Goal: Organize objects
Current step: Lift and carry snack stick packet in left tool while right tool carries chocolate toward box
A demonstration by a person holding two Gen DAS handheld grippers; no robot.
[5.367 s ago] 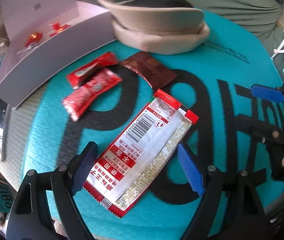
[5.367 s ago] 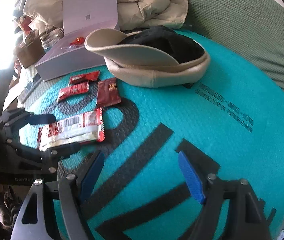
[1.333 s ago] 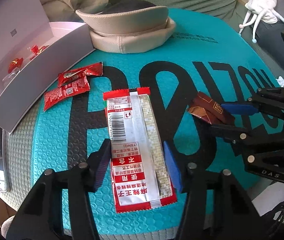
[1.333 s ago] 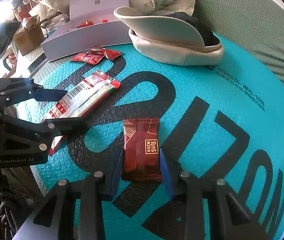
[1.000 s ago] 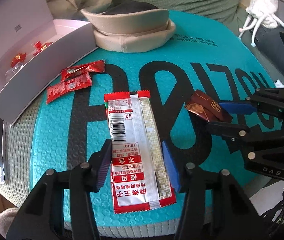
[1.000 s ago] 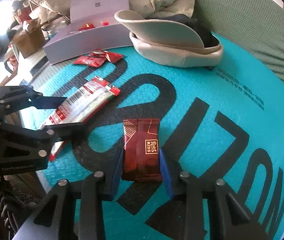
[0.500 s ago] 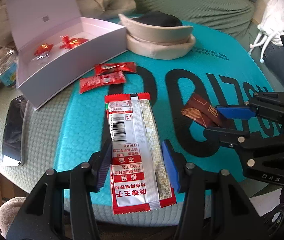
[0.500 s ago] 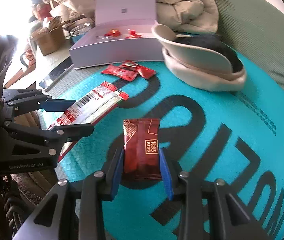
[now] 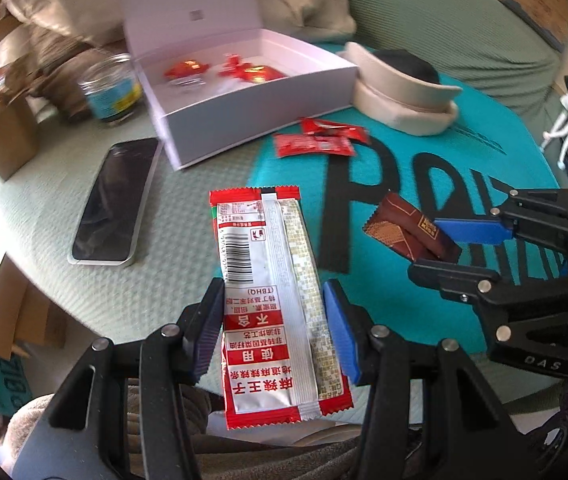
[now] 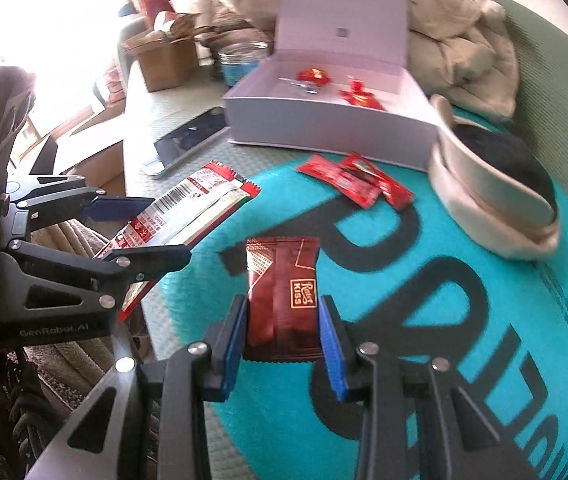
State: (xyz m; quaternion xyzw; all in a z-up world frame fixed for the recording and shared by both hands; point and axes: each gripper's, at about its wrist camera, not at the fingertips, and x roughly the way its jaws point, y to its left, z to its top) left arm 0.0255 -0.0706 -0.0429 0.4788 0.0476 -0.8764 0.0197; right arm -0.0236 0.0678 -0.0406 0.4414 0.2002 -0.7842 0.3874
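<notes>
Left wrist view: the open white box (image 9: 244, 116) sits in the upper middle of the frame, lid tipped back, a few red sweets already on its floor. It lies up and slightly left of the left gripper (image 9: 274, 320), whose blue pads pinch the long red-and-silver snack packet (image 9: 268, 280) across its width. That packet's long axis runs straight up the frame, away from the gripper, its far end toward the box's near wall. At right of the same frame the right gripper (image 9: 460, 246) pinches the small brown chocolate wrapper (image 9: 408, 228), farther from the box. So the left hand looks the nearer, and I judge its packet goes in first. Two small red sachets (image 9: 316, 142) lie just right of the box's near corner, untouched, on the teal mat (image 9: 424, 144).
</notes>
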